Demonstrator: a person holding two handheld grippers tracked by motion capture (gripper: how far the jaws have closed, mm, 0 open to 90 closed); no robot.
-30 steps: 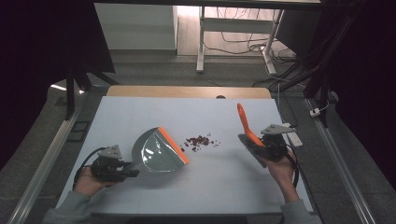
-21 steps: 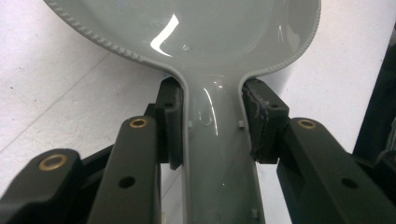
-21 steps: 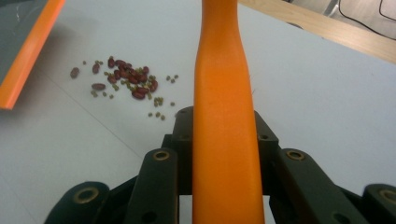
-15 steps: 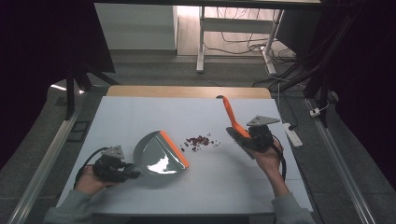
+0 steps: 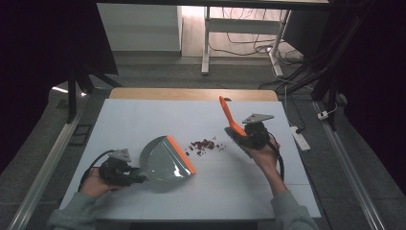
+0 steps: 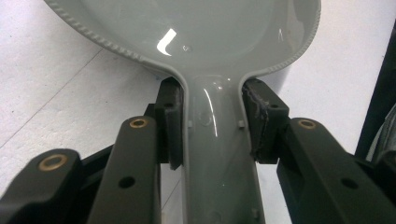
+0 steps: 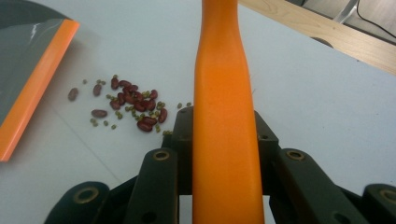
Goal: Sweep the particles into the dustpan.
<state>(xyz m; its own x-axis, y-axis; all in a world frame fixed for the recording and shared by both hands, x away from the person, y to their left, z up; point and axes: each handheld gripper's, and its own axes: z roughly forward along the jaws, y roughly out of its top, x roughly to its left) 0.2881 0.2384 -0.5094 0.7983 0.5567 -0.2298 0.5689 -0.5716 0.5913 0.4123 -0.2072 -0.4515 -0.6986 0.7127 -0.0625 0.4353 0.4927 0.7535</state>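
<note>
High view: left gripper (image 5: 136,178) is pinching the dustpan (image 5: 165,160); right gripper (image 5: 238,135) is pinching the brush (image 5: 229,117) near the beans (image 5: 205,144).

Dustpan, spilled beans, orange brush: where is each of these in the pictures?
dustpan (image 5: 160,160), high view, on the grey scoop's inner surface.
beans (image 7: 135,105), right gripper view, on the middle of the scattered red and green pile.
orange brush (image 7: 223,107), right gripper view, on its handle above the jaws.
</note>
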